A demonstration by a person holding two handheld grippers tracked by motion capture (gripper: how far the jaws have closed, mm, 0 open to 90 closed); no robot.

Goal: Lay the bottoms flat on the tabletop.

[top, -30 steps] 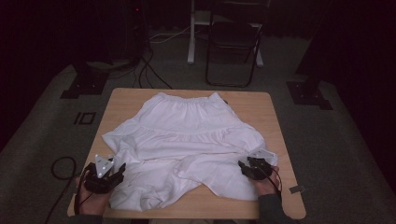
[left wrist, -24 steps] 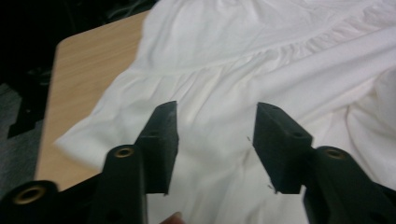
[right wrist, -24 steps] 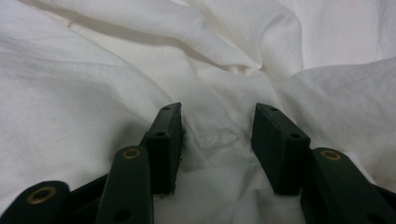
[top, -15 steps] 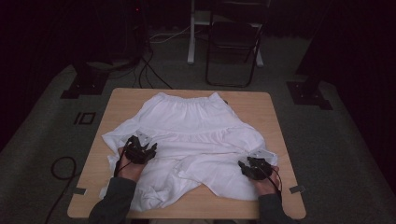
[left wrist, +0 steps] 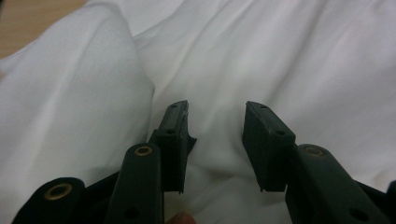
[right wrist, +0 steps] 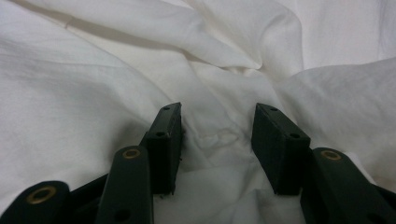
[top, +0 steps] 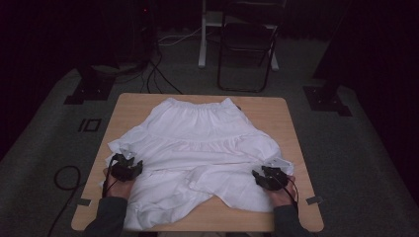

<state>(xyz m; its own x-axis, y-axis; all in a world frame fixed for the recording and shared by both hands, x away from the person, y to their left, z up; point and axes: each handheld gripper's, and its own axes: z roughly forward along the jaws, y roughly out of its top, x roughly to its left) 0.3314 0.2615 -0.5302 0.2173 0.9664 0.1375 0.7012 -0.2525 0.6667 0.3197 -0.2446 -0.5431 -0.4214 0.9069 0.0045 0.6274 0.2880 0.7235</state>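
Note:
A white gathered garment (top: 207, 133) lies spread over the wooden table (top: 276, 113), waistband at the far side. My left gripper (top: 127, 165) rests low on its left hem. In the left gripper view its jaws (left wrist: 217, 116) stand apart with white cloth lying between them; they have just been closing, and the pads (left wrist: 173, 135) do not press the cloth. My right gripper (top: 265, 176) sits on the right hem. Its jaws (right wrist: 217, 119) are parted too, and a soft fold of cloth (right wrist: 219, 137) rises between them without being squeezed.
Bare table wood (left wrist: 28, 23) shows beside the cloth at the left. Beyond the table stand a dark folding chair (top: 244, 44) and a white post (top: 202, 34). Black stand bases (top: 91, 86) (top: 326, 98) and a cable loop (top: 64, 177) lie on the grey carpet.
My left hand came in from the front left corner onto the garment's left hem and lowered, its jaws narrowing. The right hand and the garment stayed put.

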